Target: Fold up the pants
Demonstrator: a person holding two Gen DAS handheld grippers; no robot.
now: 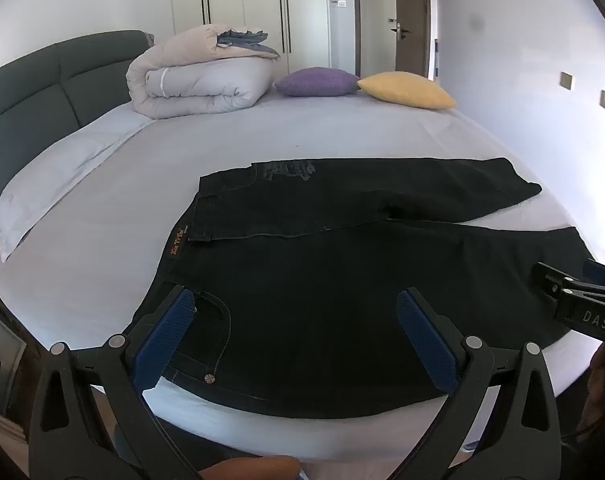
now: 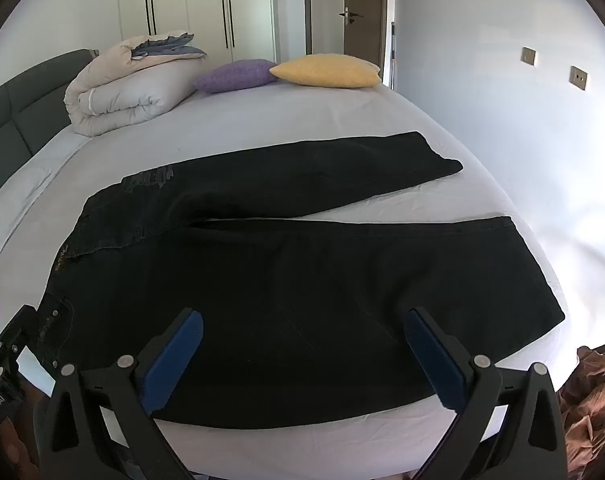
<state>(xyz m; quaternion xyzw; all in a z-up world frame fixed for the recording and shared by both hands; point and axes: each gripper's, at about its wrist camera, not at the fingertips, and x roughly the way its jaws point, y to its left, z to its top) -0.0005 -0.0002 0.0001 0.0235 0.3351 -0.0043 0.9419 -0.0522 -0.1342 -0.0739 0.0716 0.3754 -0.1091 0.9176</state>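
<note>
Black pants (image 1: 342, 280) spread flat on the bed (image 1: 142, 168), legs splayed apart, ready for folding. Left gripper (image 1: 296, 334) and right gripper (image 2: 304, 356) hovering above, jaws wide, pinching nothing, lining up first grab.

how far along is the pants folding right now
Done: the dark pants lie spread flat on the bed, legs apart in a V. In hand: nothing; the left gripper and right gripper are both open, with nothing between the jaws. Left: every fold, since no leg is laid over the other yet.
</note>
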